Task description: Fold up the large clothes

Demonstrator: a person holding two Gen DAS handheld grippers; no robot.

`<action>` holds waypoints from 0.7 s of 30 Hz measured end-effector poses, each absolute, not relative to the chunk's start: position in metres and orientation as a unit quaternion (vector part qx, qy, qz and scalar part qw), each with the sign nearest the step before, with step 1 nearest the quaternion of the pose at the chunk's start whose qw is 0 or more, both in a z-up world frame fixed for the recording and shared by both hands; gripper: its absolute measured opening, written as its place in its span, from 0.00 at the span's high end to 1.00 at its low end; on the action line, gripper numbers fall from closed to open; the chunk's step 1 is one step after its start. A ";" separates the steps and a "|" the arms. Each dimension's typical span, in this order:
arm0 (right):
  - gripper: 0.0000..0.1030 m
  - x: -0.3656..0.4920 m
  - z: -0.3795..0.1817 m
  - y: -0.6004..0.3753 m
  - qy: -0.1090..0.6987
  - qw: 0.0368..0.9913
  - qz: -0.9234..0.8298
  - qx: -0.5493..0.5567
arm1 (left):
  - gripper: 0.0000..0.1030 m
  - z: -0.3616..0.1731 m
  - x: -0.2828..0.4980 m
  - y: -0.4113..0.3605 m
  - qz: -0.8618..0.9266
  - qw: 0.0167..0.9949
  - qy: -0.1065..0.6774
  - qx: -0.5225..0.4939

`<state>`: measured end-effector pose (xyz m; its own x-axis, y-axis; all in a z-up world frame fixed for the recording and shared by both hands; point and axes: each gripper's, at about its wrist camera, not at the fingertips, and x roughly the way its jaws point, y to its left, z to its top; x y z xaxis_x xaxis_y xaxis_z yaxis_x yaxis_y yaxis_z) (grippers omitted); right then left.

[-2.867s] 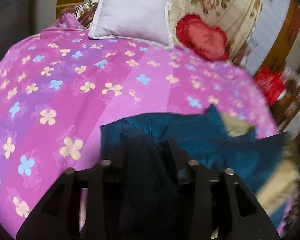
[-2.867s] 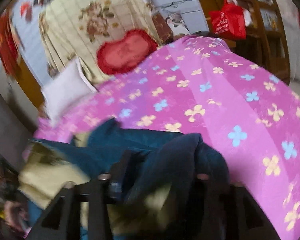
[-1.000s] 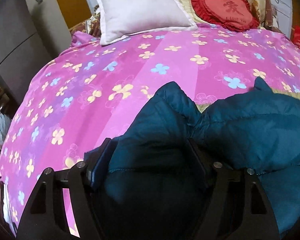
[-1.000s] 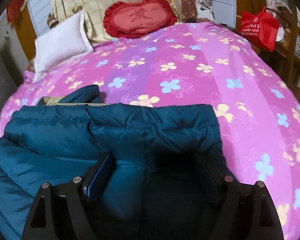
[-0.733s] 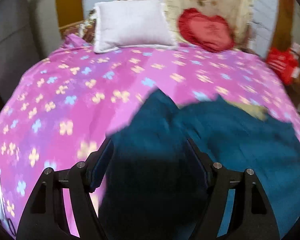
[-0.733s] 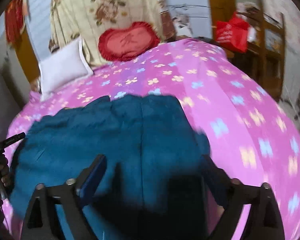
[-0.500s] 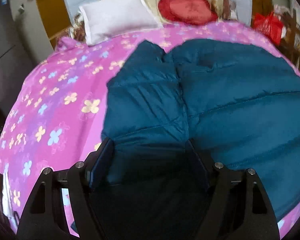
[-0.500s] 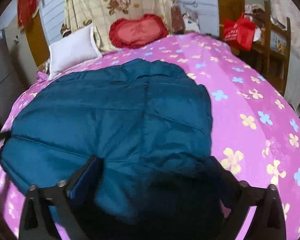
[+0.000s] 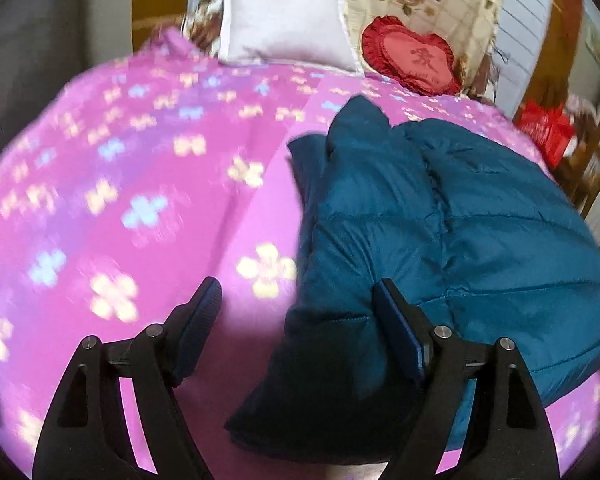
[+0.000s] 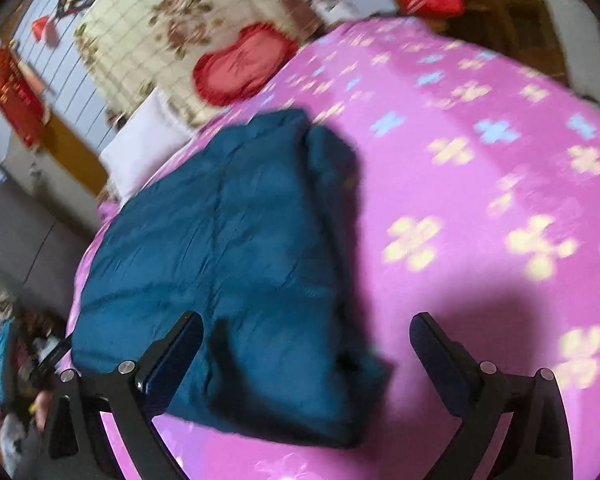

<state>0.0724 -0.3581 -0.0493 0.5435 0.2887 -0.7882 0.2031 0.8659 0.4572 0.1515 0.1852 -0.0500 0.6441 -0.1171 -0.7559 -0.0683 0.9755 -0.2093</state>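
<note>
Left gripper (image 9: 296,314): jaws standing apart, clamping nothing; they have just been opening a little further. Pointing steeply down at the bed.
Jacket vs left gripper: the teal padded jacket (image 9: 452,240) is lying flat on the bedspread; its near dark corner is reaching into the gap, close by the right-hand finger (image 9: 400,328), the left-hand finger over bare bedspread. Contact between pad and cloth cannot be told.
Right gripper (image 10: 306,354): jaws spread wide, gripping nothing; they have just been opening. Also tilted steeply down.
Jacket vs right gripper: the jacket (image 10: 228,248) is lying ahead and to the left, its near corner under the gap, the right-hand finger over bare bedspread.
Bedspread (image 9: 140,208): pink with flowers, lying under the jacket and stretching beyond both tools.
Far end: a white pillow (image 9: 284,28) and a red heart cushion (image 9: 412,60) are resting at the head of the bed, well beyond the jacket.
Blur: both views are smearing.
</note>
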 end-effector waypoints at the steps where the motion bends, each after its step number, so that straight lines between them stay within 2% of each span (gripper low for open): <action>1: 0.00 0.074 -0.049 -0.355 0.473 0.846 0.025 0.245 | 0.21 -0.054 0.153 0.186 -0.025 0.896 0.426 -0.124; 4: 0.00 0.080 -0.055 -0.350 0.463 0.854 0.037 0.236 | 0.15 -0.059 0.158 0.185 -0.060 0.885 0.436 -0.155; 10: 0.00 0.106 -0.064 -0.370 0.440 0.849 0.053 0.287 | 0.15 -0.036 0.199 0.186 -0.069 0.881 0.443 -0.150; 14: 0.00 0.134 -0.066 -0.382 0.443 0.840 0.058 0.308 | 0.15 -0.044 0.251 0.182 -0.086 0.833 0.523 -0.159; 17: 0.00 0.155 -0.064 -0.388 0.471 0.822 0.074 0.313 | 0.07 -0.050 0.278 0.181 -0.094 0.808 0.555 -0.175; 19: 0.00 0.168 -0.067 -0.394 0.483 0.810 0.106 0.316 | 0.02 -0.050 0.286 0.174 -0.107 0.810 0.558 -0.144; 21: 0.00 0.170 -0.070 -0.402 0.479 0.801 0.132 0.334 | 0.01 -0.050 0.286 0.166 -0.120 0.817 0.551 -0.122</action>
